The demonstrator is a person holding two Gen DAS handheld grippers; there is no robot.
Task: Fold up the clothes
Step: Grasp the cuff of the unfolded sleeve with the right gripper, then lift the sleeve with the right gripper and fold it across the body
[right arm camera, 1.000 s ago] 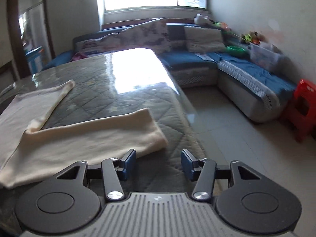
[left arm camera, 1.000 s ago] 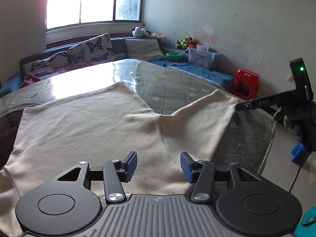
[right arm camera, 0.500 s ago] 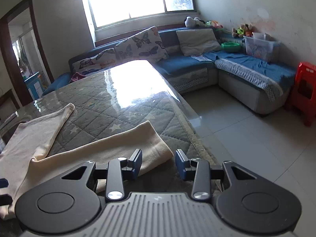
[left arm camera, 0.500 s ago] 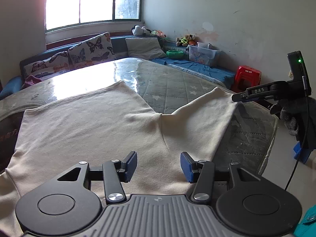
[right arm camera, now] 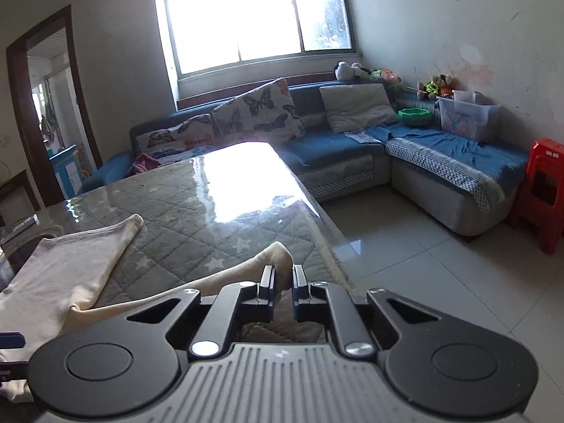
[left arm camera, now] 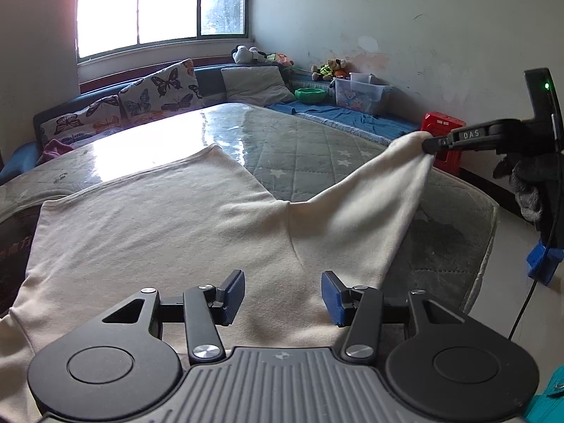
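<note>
soft cream shirt (left arm camera: 158, 225), sleeve pinched by right gripper (right arm camera: 282, 283)

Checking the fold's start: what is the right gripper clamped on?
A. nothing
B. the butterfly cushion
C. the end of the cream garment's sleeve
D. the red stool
C: the right gripper is shut on the sleeve end of the cream garment, lifting it off the table.

Daylight floods in through the window (right arm camera: 259, 17), blown out white; glare sheets the tabletop (right arm camera: 246, 176); fisheye edges bend and darken.
</note>
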